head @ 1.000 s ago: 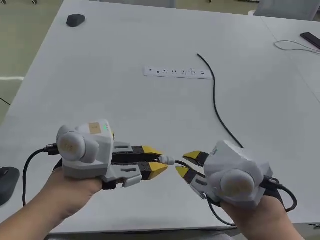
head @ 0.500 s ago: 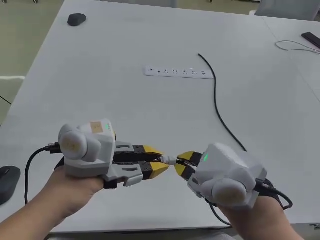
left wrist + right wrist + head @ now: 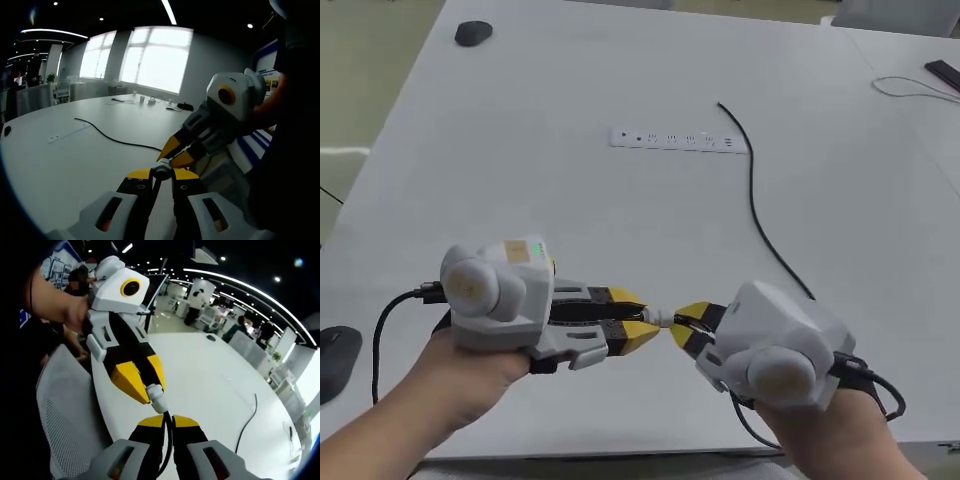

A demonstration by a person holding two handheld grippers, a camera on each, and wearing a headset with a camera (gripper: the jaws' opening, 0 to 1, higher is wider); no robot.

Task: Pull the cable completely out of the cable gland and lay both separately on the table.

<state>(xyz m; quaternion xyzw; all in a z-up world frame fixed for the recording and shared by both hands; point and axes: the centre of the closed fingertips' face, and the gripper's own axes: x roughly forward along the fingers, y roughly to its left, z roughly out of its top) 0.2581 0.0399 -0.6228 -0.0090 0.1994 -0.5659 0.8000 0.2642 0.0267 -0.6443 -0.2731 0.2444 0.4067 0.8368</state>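
Well on my side of the power strip (image 3: 675, 141), my left gripper (image 3: 645, 327) pinches the gland (image 3: 658, 320), my right gripper (image 3: 684, 328) its cable (image 3: 168, 424); a weak pinch might let the cable slip.

A pale grey tabletop (image 3: 520, 180) carries a white power strip (image 3: 678, 141) lying flat, sockets upward; a long black cord (image 3: 754, 205) passes just beside the strip's right end and runs toward the near edge; a dark mouse (image 3: 473, 32) sits at the far left corner, well apart from the strip; a second dark mouse (image 3: 335, 360) lies at the near left; far right, a thin pale wire (image 3: 910, 92) curls near a flat dark device (image 3: 944, 75); the left gripper view shows bright windows (image 3: 150, 60); the right gripper view shows a mesh chair back (image 3: 65, 425).
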